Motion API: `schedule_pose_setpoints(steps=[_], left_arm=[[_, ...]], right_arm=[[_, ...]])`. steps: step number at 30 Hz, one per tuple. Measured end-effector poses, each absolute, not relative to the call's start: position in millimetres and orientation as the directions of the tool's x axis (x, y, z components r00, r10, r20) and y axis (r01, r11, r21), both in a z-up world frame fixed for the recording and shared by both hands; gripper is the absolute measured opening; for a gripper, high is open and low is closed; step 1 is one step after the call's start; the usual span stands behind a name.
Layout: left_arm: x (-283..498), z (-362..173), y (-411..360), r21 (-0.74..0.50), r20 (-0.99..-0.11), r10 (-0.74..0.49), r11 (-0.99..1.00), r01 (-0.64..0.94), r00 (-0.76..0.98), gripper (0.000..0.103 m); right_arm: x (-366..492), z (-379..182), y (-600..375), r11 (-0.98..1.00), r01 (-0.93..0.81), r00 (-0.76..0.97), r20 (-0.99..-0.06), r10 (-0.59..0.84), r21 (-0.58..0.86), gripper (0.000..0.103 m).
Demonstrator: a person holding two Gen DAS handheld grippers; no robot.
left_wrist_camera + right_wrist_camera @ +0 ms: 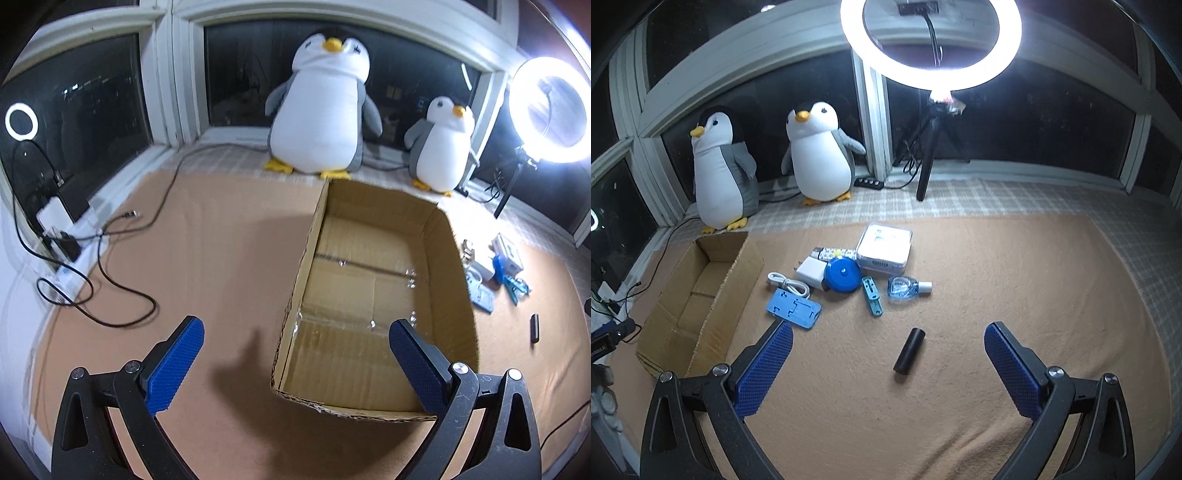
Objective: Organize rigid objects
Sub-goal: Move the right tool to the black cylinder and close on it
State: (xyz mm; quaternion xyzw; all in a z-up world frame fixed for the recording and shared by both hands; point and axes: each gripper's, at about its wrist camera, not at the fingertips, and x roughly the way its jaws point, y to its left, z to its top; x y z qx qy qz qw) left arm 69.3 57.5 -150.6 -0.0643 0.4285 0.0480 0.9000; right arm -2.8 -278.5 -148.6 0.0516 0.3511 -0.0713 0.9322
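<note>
An open cardboard box [439, 251] [738, 269] lies on the tan mat with nothing inside. My left gripper [295, 328] hangs open over its near left edge, holding nothing. To the box's right lies a cluster of small items: a white case [884, 245], a blue round disc [842, 275], a white charger [810, 273], a coiled white cable [788, 282], a light blue flat holder [793, 308], a teal clip [871, 295] and a small clear blue bottle [905, 288]. A black cylinder [909, 350] lies nearer, between the fingers of my open right gripper [888, 332], which hovers above it.
Two plush penguins [321, 107] [441, 144] stand by the window behind the box. A lit ring light on a tripod [931, 44] stands at the back. Black cables [110, 266] and a power strip lie at the mat's left edge.
</note>
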Motion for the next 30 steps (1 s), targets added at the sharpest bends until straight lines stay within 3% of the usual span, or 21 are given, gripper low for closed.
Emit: schedule_pose_setpoints(steps=[5, 15, 20, 28, 30], left_arm=[[81.6, -174.4, 61.2, -0.064, -0.813, 0.04, 0.986, -0.157, 0.581, 0.089], [96.1, -199.7, 57.7, -0.024, -0.843, 0.062, 0.988, -0.153, 0.535, 0.059], [100.5, -207.4, 55.8, -0.012, -0.848, 0.069, 0.989, -0.15, 0.526, 0.044], [104.7, -223.2, 56.1, -0.022, -0.869, 0.054, 0.989, -0.147, 0.491, 0.035], [105.3, -227.3, 54.7, -0.023, -0.874, 0.05, 0.989, -0.144, 0.484, 0.034]], right_arm=[[15.5, -164.3, -282.5, 0.988, 0.151, 0.714, -0.695, -0.084, 0.037, 0.098], [64.2, -195.5, -290.0, 0.991, 0.109, 0.622, -0.783, -0.008, 0.077, 0.066], [73.1, -198.6, -310.6, 0.977, 0.171, 0.598, -0.802, -0.001, 0.126, 0.063], [65.0, -216.8, -329.3, 0.962, 0.247, 0.522, -0.852, -0.033, 0.114, 0.052], [64.1, -222.1, -329.8, 0.961, 0.252, 0.507, -0.862, -0.034, 0.111, 0.044]])
